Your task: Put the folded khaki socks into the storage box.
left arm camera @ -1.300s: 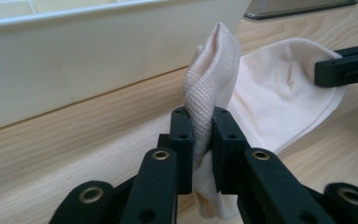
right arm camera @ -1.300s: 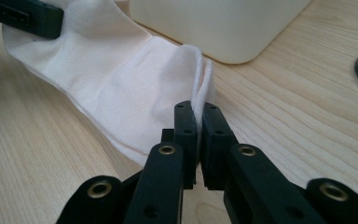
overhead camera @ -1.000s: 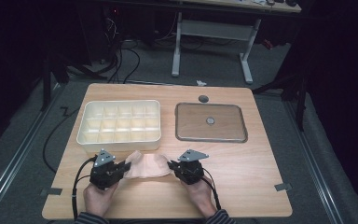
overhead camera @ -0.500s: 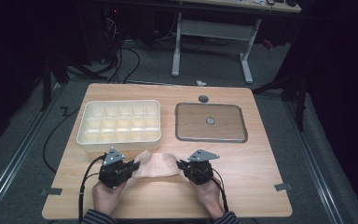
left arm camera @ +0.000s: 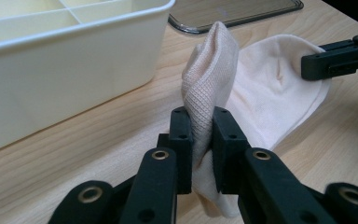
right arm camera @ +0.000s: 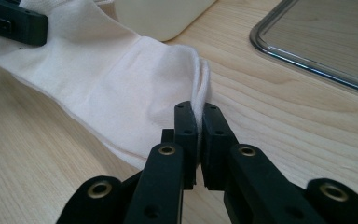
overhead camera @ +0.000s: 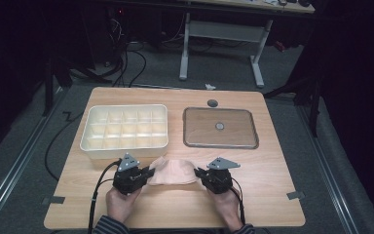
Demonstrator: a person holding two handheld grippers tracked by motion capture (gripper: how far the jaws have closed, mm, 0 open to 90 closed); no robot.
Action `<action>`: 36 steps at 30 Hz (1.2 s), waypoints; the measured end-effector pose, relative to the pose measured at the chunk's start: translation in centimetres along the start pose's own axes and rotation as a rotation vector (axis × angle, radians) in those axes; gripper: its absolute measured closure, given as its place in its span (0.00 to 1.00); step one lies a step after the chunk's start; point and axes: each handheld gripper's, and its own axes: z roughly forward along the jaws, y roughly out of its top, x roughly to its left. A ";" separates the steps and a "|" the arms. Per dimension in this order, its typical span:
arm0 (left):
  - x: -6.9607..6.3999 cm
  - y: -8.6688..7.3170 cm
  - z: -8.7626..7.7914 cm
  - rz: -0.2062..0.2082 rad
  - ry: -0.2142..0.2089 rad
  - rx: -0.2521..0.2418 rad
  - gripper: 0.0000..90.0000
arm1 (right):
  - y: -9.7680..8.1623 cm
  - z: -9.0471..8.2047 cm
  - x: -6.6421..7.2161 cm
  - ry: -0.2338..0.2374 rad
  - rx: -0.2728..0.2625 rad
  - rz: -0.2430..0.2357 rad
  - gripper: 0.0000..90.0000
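While both tongs pinch the cream sock (overhead camera: pixel 174 171), left tongs (overhead camera: pixel 146 174) grip 1 end, right tongs (overhead camera: pixel 199 173) the other.

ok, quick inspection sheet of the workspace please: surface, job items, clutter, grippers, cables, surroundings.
Surface: wooden table, tape marks near both front corners.
Job's things: pale sock lying flat near the front edge, held at both ends.
Clutter: white divided tray back left, empty; metal-rimmed flat tray back right; small dark disc behind it.
Grippers: left gripper shut on sock; right gripper shut on sock.
Cables: black lead trailing from the left gripper toward the front edge.
Surroundings: dark room, desk frame and floor cables behind.
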 end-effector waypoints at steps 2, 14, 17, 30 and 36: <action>-0.1 0.0 0.2 0.001 -0.001 0.004 0.89 | -0.1 -0.1 -0.2 -0.006 0.000 0.003 0.96; -0.8 -0.1 2.3 0.030 0.016 0.033 0.88 | -1.1 -0.6 -1.4 -0.042 0.018 0.022 0.96; -0.9 -0.2 2.8 0.039 0.027 0.044 0.88 | -1.3 -0.4 -1.6 -0.048 0.027 0.021 0.96; -0.4 -1.0 3.7 0.043 0.111 0.080 0.73 | -1.9 0.8 -1.4 -0.071 0.056 0.012 0.94; -0.3 -1.3 3.3 0.071 0.172 0.087 0.57 | -2.0 1.0 -1.4 -0.089 0.066 0.005 0.87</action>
